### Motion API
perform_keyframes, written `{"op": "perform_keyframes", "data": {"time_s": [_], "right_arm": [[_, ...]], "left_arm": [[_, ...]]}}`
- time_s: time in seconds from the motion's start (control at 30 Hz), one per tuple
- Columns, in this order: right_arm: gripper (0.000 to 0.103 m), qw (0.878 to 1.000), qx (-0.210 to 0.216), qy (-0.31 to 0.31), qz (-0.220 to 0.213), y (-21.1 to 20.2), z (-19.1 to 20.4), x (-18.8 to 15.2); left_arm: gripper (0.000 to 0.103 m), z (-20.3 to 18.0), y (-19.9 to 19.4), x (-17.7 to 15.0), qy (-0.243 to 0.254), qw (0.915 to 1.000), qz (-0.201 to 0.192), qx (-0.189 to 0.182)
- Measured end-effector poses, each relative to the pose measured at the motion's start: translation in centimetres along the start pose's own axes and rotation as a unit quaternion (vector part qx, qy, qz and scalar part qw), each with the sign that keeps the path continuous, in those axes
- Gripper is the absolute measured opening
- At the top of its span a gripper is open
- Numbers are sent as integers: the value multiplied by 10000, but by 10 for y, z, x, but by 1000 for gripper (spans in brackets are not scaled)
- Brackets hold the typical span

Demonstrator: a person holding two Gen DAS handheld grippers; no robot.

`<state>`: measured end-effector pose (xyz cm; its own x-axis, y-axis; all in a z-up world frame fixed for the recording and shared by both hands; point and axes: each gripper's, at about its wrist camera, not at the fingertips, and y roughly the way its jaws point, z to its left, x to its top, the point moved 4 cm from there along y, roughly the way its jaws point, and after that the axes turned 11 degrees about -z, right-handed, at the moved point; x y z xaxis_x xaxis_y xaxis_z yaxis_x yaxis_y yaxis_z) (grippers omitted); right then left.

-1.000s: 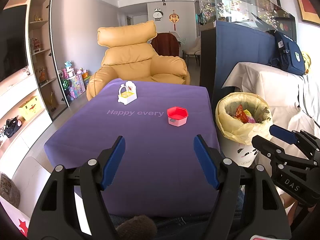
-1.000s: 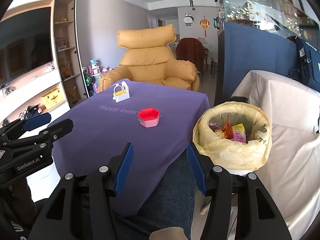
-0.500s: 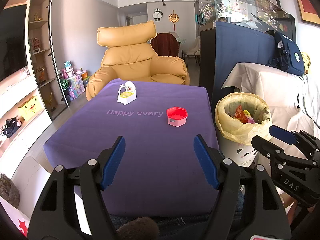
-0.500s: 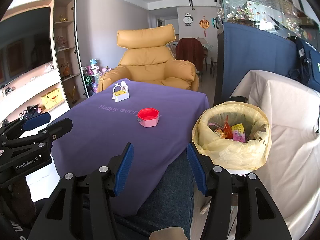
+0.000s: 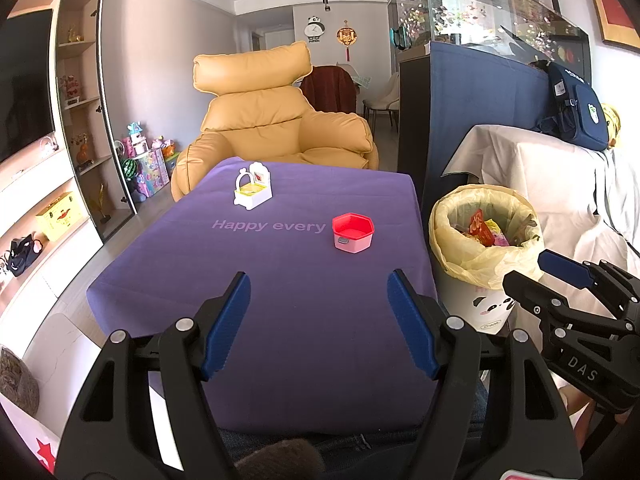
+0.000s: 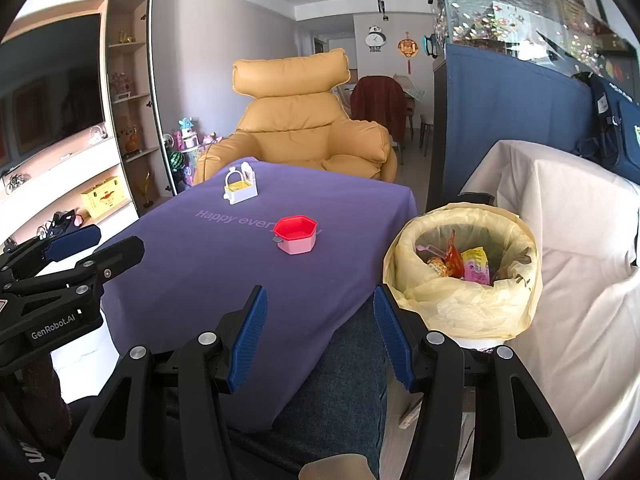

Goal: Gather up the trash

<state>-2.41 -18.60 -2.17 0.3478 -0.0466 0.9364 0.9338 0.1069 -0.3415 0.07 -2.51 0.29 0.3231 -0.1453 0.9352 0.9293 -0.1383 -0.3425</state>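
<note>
A white bin lined with a yellow bag [image 5: 486,264] [image 6: 464,304] stands on the floor right of the purple table [image 5: 280,280] [image 6: 224,256]. Several snack wrappers [image 6: 460,264] [image 5: 482,232] lie inside it. My left gripper [image 5: 319,312] is open and empty above the table's near edge. My right gripper [image 6: 318,328] is open and empty, low between the table's corner and the bin. Each gripper also shows in the other's view, the right [image 5: 560,280] and the left [image 6: 92,246].
A red and pink hexagonal pot [image 5: 353,233] [image 6: 297,234] and a white toy basket [image 5: 253,191] [image 6: 240,188] stand on the table. A yellow armchair [image 5: 272,120] is behind it, a white-draped sofa [image 6: 560,216] on the right, shelves [image 5: 52,184] on the left.
</note>
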Motion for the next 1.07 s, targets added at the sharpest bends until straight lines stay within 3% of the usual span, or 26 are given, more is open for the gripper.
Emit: {"op": "perform_keyframes", "data": {"time_s": [0.8,0.93,1.0,1.07], "right_arm": [[52,10000,8,-18,46,3,-5,-3],[52,9997,65,-213,94,11,1,-2],[52,9986,182,-421,245,31,6,-2],[52,9960,406,-602,516,64,16,-7]], "left_arm": [[67,1,5,0,-75,9999,29,-96],[67,11,23,0,-204,9992,287,-170],[67,27,50,3,-184,9992,361,-7],[71,48,80,4,-61,9985,326,438]]}}
